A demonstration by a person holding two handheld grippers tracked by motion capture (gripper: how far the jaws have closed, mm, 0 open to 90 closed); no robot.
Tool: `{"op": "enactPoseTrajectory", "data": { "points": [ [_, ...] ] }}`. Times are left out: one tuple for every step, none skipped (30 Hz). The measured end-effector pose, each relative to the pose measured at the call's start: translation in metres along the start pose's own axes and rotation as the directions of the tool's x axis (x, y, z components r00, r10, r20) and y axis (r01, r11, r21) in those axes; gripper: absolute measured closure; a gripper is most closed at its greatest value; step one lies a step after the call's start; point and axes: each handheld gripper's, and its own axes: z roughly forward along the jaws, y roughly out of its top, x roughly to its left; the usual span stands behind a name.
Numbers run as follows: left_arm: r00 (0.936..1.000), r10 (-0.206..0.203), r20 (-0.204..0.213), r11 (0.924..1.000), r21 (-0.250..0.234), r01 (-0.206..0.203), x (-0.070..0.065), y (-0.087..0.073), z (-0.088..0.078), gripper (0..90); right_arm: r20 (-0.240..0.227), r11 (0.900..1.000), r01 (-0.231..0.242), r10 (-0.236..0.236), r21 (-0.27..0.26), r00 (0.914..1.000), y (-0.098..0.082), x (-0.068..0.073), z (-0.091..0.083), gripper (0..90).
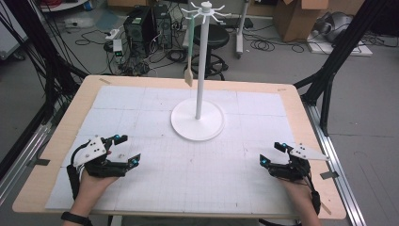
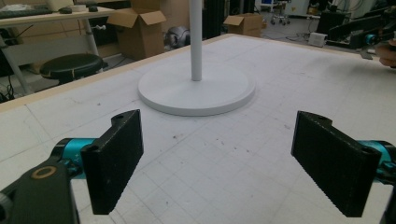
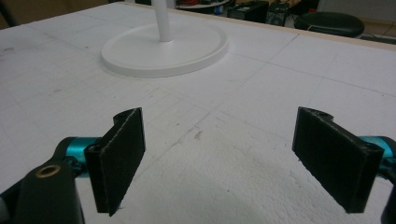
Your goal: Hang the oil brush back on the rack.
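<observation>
Both pairs of tongs are being held low over the near part of the tabletop (image 1: 117, 94), well apart from each other. The left tongs (image 1: 126, 148) are being kept released, nothing lying between the two black jaws in the left gripper view (image 2: 217, 163). The right tongs (image 1: 272, 153) are likewise being kept released and empty, as seen in the right gripper view (image 3: 217, 161).

A white stand (image 1: 197, 120) with a round base and a tall pole is being left at the middle of the tabletop, well ahead of both tongs. From one of the hooks at its top, a long-handled utensil (image 1: 189, 52), perhaps a spatula, is being left hanging beside the pole, its wooden-looking end (image 1: 188, 77) dangling clear of the tabletop.

By judgement, the opening step is being shown: nothing is being grasped, and the reach toward the stand is not yet begun. The next move is probably being called for as a raised reach to the hanging utensil, the jaws being set around its thin handle before it is lifted off the hook, with the stand possibly being steadied by the other tongs.
</observation>
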Motion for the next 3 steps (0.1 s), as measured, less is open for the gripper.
{"op": "enactPoseTrajectory", "data": {
  "points": [
    [1.0,0.001,-0.002,1.0,0.004,-0.001,-0.0002,-0.0001,0.0005,17.4,0.0,1.0,0.0,0.0,-0.002,1.0,0.0002,0.0005,-0.0006,16.6],
    [1.0,0.001,-0.002,1.0,0.004,-0.001,-0.0002,-0.0001,0.0005,17.4,0.0,1.0,0.0,0.0,-0.002,1.0,0.0002,0.0005,-0.0006,16.6],
    [1.0,0.0,-0.002,1.0,0.008,0.0,-0.0003,-0.0001,0.0007,17.4,0.001,1.0,0.003,-0.003,-0.004,1.0,0.0003,0.0002,-0.0007,16.6]
  ]
}}
